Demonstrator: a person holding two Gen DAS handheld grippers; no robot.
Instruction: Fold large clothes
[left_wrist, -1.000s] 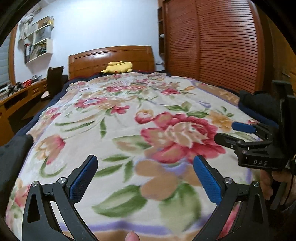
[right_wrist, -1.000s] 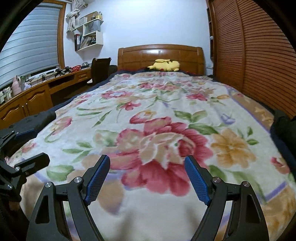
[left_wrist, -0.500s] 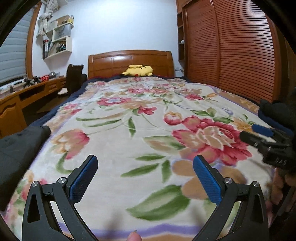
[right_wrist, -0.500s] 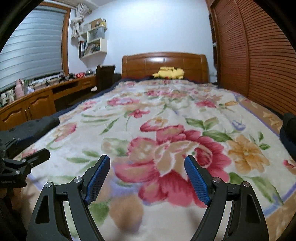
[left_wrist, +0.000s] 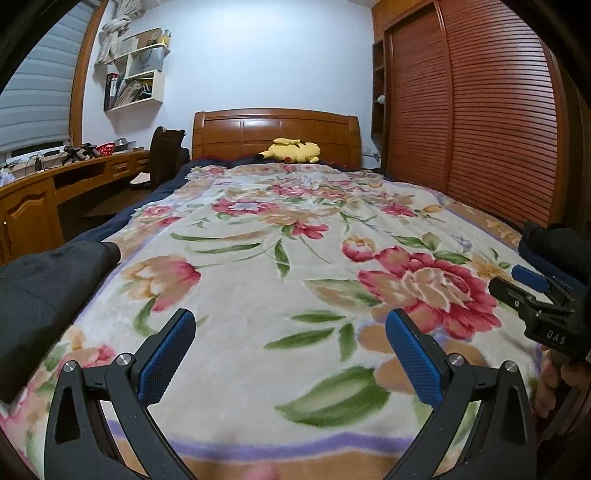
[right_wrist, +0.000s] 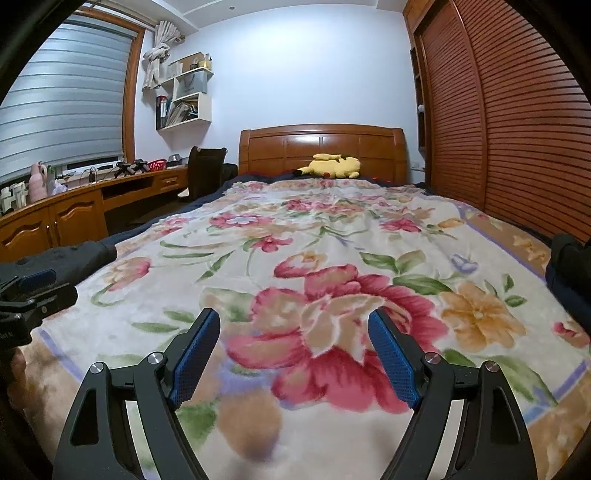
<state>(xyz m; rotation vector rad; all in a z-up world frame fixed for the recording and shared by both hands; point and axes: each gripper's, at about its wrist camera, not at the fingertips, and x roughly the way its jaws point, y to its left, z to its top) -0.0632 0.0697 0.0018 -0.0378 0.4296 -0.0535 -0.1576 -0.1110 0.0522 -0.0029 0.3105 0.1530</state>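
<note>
A large floral blanket (left_wrist: 295, 258) lies spread flat over the bed; it also fills the right wrist view (right_wrist: 332, 258). A dark garment (left_wrist: 40, 288) lies at the bed's left edge, also seen in the right wrist view (right_wrist: 70, 254). Another dark garment (left_wrist: 554, 240) lies at the right edge, also in the right wrist view (right_wrist: 569, 258). My left gripper (left_wrist: 290, 354) is open and empty above the blanket's near end. My right gripper (right_wrist: 293, 354) is open and empty too; it shows from the side in the left wrist view (left_wrist: 524, 284).
A wooden headboard (left_wrist: 277, 133) with a yellow plush toy (left_wrist: 291, 150) stands at the far end. A wooden desk (right_wrist: 74, 210) and a dark chair (right_wrist: 205, 170) run along the left. A slatted wardrobe (left_wrist: 480, 110) lines the right.
Both views have tilted upward, showing more of the wall and ceiling. Both grippers stay open and empty, side by side over the blanket's near end.
</note>
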